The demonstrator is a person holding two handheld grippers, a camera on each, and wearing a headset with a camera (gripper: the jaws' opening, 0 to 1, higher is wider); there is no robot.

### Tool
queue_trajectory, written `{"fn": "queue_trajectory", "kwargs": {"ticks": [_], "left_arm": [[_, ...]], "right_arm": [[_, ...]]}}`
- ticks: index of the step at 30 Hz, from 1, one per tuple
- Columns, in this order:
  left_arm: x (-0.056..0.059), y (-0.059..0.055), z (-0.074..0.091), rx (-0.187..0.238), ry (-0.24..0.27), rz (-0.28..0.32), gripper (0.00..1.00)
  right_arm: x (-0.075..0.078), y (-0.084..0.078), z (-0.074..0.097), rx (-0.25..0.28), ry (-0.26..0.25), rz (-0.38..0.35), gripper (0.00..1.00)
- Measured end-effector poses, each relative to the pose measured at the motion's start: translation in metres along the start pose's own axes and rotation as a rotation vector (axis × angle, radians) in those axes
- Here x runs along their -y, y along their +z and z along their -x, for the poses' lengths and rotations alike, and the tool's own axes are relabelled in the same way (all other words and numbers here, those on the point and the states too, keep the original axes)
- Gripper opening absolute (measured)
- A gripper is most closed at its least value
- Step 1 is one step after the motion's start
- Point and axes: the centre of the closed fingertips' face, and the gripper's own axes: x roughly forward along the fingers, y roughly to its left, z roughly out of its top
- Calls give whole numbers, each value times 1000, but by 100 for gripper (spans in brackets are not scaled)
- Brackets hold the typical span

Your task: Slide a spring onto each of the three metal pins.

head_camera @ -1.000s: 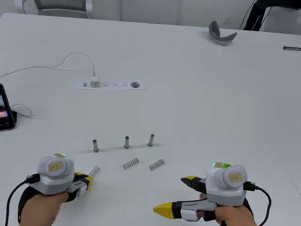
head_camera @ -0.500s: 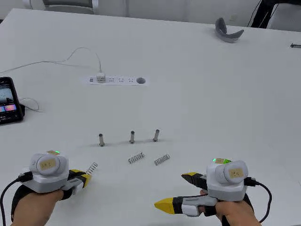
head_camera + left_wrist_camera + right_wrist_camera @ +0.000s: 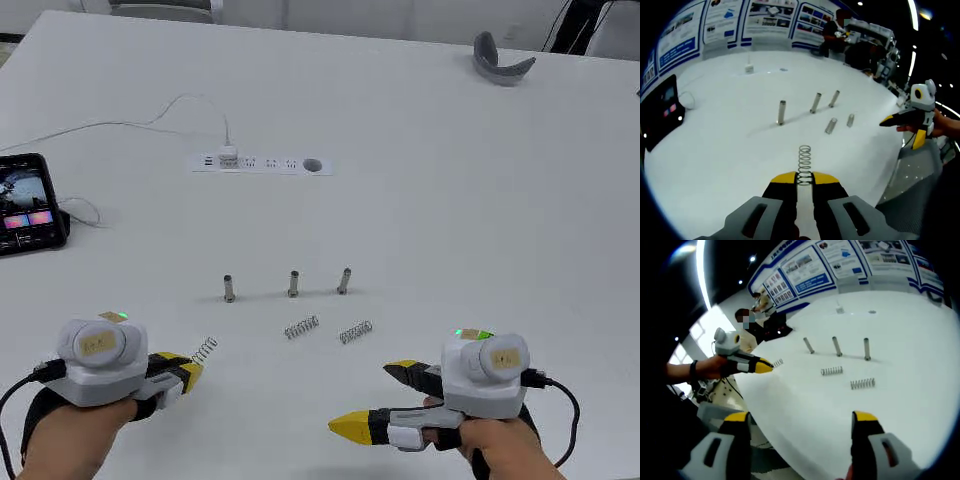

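Three short metal pins stand upright in a row on the white table: left pin [image 3: 229, 289], middle pin [image 3: 294, 284], right pin [image 3: 345, 281]. Two springs lie loose in front of them, one [image 3: 301, 327] below the middle pin and one [image 3: 355, 332] below the right pin. My left gripper [image 3: 190, 371] [image 3: 804, 176] is shut on the end of a third spring [image 3: 205, 349] [image 3: 804, 159], which sticks out forward from its yellow tips. My right gripper [image 3: 375, 397] [image 3: 800, 421] stands open near the front edge, nothing between its jaws. The pins [image 3: 836, 346] and the loose springs [image 3: 862, 383] lie ahead of it.
A white power strip [image 3: 260, 164] with a plugged-in charger and cable lies behind the pins. A phone [image 3: 30, 215] sits at the left edge. A grey curved object [image 3: 502, 57] rests at the far right back.
The head camera has tilted and shifted, so everything sits lower right in the picture. The left gripper keeps its hold on the spring; the right stays open.
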Motion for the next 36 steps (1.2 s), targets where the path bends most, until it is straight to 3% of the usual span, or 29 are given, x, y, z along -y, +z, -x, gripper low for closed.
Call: {"fn": "queue_trajectory", "kwargs": {"ticks": [8,16,27,36], "left_arm": [[12,7,9,18,-20,-22,10],[37,10,8,14,-70,-64,10],[79,20,4,32,-151,-128,10],[103,26,3,39,-202,-169,10]], "right_arm": [[-9,5,-9,16,43,-26,83],[-18,13,-14,42,97,-47,79],[-37,33,-18,95,186,-110,70],[-46,48,-22,126,226,-134,61]]}}
